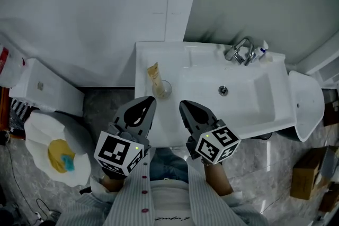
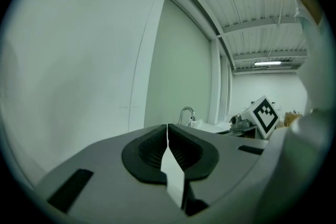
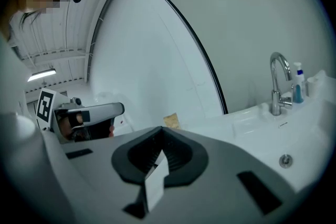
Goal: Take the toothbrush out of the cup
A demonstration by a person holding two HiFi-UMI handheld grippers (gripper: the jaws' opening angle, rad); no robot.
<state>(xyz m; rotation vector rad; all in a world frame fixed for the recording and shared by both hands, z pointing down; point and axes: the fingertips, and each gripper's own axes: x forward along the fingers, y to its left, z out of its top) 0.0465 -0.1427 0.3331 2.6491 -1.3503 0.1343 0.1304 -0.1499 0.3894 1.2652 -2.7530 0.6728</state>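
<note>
A clear glass cup (image 1: 163, 89) stands on the left rim of the white washbasin (image 1: 212, 129). A yellowish, tube-like item (image 1: 153, 75) leans out of the cup; its top also shows in the right gripper view (image 3: 170, 120). I cannot make out a toothbrush clearly. My left gripper (image 1: 150, 101) (image 2: 168, 128) hovers just in front of the cup, shut and empty. My right gripper (image 1: 184, 106) (image 3: 160, 134) hangs beside it over the basin's front edge, also shut with nothing in it. Neither touches the cup.
A chrome tap (image 1: 241, 52) (image 3: 278, 81) and a small blue-capped bottle (image 1: 263, 50) (image 3: 297, 84) stand at the basin's back right. A toilet (image 1: 53, 153) sits to the left, a white rounded fixture (image 1: 307, 106) to the right, and a cardboard box (image 1: 310, 172) on the floor.
</note>
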